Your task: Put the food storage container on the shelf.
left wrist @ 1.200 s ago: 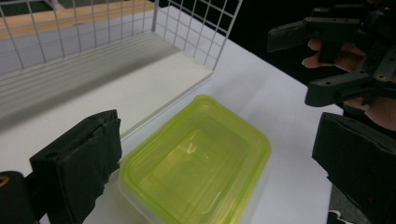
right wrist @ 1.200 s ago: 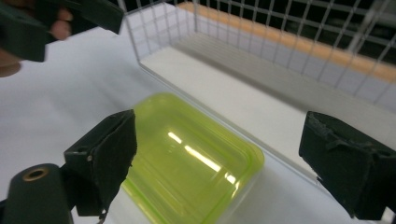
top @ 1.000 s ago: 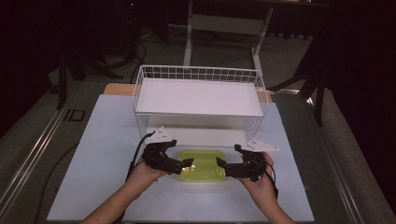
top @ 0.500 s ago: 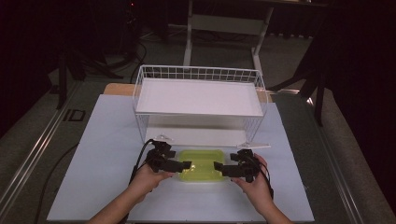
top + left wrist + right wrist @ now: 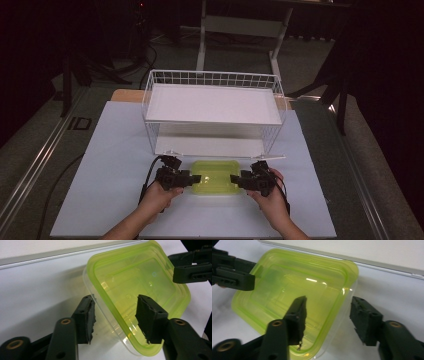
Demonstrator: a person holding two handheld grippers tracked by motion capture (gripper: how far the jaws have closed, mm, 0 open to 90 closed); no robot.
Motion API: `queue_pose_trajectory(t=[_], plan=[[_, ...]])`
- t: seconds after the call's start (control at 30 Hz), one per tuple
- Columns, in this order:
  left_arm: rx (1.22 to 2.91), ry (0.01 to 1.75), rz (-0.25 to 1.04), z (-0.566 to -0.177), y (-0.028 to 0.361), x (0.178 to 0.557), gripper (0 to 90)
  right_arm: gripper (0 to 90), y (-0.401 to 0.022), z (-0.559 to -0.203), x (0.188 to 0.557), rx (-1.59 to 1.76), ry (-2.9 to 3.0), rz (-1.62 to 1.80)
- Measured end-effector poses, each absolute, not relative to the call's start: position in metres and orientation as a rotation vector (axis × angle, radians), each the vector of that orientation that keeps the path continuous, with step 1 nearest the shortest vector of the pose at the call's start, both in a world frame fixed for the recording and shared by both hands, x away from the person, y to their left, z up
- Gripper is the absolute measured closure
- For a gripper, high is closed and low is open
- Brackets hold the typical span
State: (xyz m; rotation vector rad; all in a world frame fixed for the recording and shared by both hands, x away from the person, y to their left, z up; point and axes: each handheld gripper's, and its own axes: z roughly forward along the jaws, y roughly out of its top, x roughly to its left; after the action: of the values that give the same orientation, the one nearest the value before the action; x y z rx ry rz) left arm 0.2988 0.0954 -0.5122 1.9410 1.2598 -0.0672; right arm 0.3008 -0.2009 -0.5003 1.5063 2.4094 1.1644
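Note:
A yellow-green lidded plastic container (image 5: 216,177) lies flat on the white table sheet (image 5: 115,150), just in front of the wire basket. My left gripper (image 5: 196,179) is at its left end and my right gripper (image 5: 234,179) at its right end. In the left gripper view the jaws of the left gripper (image 5: 117,315) straddle the container's (image 5: 135,287) rim; they have just been closing, and a gap still shows at the pads. In the right gripper view the right gripper (image 5: 328,315) straddles the opposite rim of the container (image 5: 294,290), also just closing, its outer pad (image 5: 362,317) clear of the wall.
A white wire basket (image 5: 210,78) with a white shelf board stands behind the container, its front foot rail close to the container's far side. Cables trail from both grippers toward the person. Dark floor and frame legs surround the table.
Both hands came down and inward to the container's two ends. Both pairs of jaws narrowed around its rim. The container has not moved.

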Motion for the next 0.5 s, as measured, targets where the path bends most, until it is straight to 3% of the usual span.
queue_pose_trajectory(t=[0.03,0.23,0.5], plan=[[1.945,1.268,-0.057,-0.5127,0.0966,0.2989,57.8,52.5,-0.2016,-0.5005,0.3011,1.514,2.405,1.157],[1.938,1.274,-0.078,-0.5116,0.0988,0.2980,64.3,67.1,-0.2059,-0.5025,0.3021,1.572,2.407,1.158],[1.941,1.267,-0.091,-0.5114,0.0990,0.2966,65.7,68.8,-0.2069,-0.5016,0.3013,1.593,2.406,1.154]])
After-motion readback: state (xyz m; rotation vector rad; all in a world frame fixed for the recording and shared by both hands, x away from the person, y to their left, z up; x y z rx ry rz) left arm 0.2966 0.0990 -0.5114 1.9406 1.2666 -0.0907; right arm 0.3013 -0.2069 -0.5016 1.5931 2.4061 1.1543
